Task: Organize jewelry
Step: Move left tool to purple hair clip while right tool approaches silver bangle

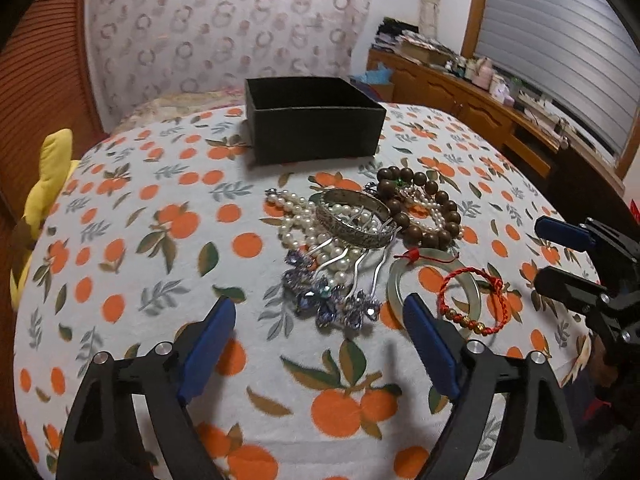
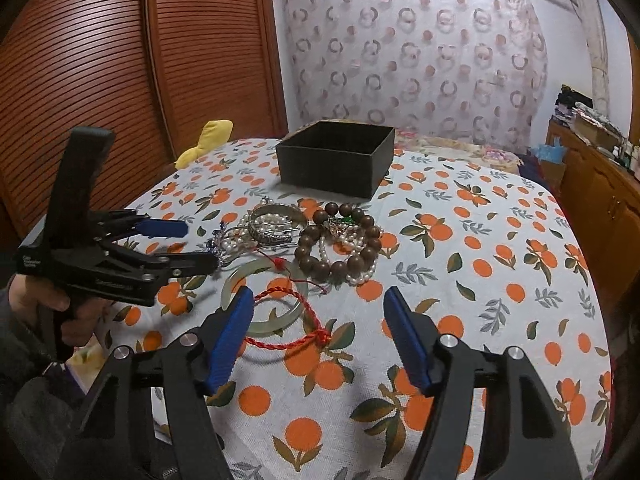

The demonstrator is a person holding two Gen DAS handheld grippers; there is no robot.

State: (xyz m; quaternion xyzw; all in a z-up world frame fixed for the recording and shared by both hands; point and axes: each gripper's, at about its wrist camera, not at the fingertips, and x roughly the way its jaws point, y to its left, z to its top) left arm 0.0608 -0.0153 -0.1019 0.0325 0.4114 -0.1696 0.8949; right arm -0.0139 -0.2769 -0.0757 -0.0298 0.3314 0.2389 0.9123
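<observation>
A pile of jewelry lies mid-table: a silver bangle [image 1: 354, 216], pearl strands [image 1: 298, 222], a brown bead bracelet [image 1: 424, 204], a blue crystal hair comb [image 1: 332, 300], a jade bangle [image 1: 434, 286] and a red cord bracelet [image 1: 472, 300]. An open black box [image 1: 314, 118] stands behind the pile. My left gripper [image 1: 320, 316] is open and empty, just in front of the comb. My right gripper [image 2: 318, 308] is open and empty, over the red cord bracelet [image 2: 292, 320] and jade bangle [image 2: 264, 300]. The box [image 2: 336, 156] and bead bracelet [image 2: 340, 244] lie beyond it.
The table wears an orange-print cloth [image 1: 132, 272]. A yellow plush toy [image 1: 48, 176] sits at its left edge. A wooden sideboard [image 1: 480, 100] with clutter stands to the right. In the right wrist view the left gripper [image 2: 196, 246] shows at the left.
</observation>
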